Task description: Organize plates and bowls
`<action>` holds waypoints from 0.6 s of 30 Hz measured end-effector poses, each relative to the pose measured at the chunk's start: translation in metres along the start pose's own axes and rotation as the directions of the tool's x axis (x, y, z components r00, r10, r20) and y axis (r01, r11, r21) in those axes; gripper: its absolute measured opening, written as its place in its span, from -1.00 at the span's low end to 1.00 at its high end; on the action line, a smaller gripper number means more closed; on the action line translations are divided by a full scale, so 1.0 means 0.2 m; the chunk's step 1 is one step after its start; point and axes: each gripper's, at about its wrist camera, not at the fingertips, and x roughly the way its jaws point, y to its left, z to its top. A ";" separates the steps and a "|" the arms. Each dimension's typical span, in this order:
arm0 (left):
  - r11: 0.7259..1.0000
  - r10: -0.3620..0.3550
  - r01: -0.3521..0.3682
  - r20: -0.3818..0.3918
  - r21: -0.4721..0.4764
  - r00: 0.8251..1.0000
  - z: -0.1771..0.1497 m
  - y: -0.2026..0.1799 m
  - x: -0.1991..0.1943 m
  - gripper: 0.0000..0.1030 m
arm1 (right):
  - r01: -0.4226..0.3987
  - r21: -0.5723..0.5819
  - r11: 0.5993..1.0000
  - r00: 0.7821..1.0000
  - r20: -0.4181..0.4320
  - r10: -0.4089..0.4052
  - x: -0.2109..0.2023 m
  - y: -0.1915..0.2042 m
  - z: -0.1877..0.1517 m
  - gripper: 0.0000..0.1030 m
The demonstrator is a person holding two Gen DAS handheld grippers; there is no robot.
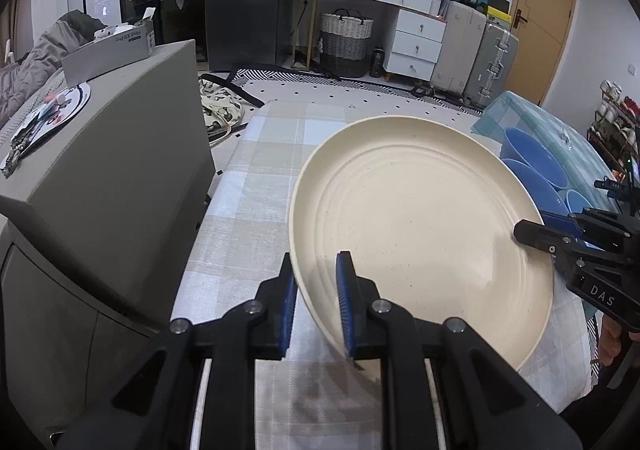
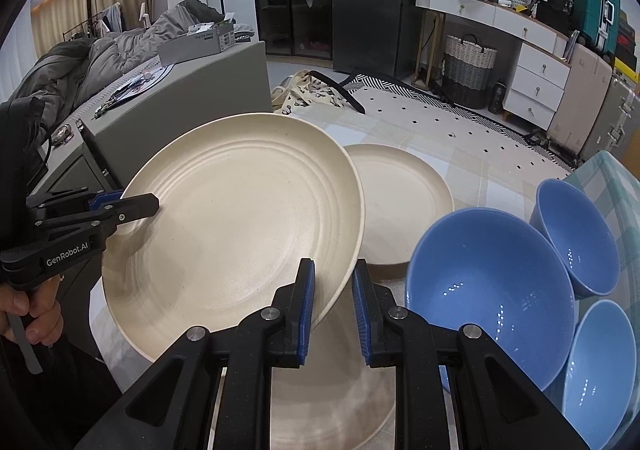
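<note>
A cream ridged plate (image 1: 420,226) (image 2: 240,217) is held tilted above the table by both grippers. My left gripper (image 1: 318,302) is shut on its near-left rim; it shows in the right wrist view (image 2: 132,205). My right gripper (image 2: 334,310) is shut on the opposite rim, and it shows in the left wrist view (image 1: 532,236). A second cream plate (image 2: 400,201) lies flat on the table behind, and a third (image 2: 332,390) lies under my right gripper. Three blue bowls (image 2: 488,290) (image 2: 576,230) (image 2: 600,362) stand at the right.
The table has a checked cloth (image 1: 256,185). A grey cabinet (image 1: 120,177) stands close on the left. A light-blue cloth (image 1: 560,129) lies at the far right. Beyond are a patterned rug, a laundry basket (image 1: 346,43) and suitcases.
</note>
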 end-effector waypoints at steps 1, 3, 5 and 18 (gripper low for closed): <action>1.000 -0.001 0.001 -0.001 0.004 1.000 0.00 -0.01 0.00 -0.67 | 0.003 0.001 1.000 1.000 -0.004 -0.003 -0.01 -0.01 -0.01 -0.63; 1.000 0.001 -0.001 -0.006 0.014 1.000 0.00 -0.03 0.00 -0.67 | 0.007 0.002 1.000 1.000 -0.015 -0.007 -0.01 -0.02 -0.03 -0.63; 1.000 0.002 -0.002 -0.010 0.024 1.000 -0.01 -0.05 0.01 -0.67 | 0.013 0.003 1.000 1.000 -0.018 -0.013 -0.02 -0.02 -0.05 -0.63; 0.998 0.010 -0.007 -0.046 0.060 0.999 -0.05 -0.13 0.03 -0.67 | 0.026 -0.011 1.000 0.998 -0.058 -0.026 -0.02 -0.06 -0.15 -0.62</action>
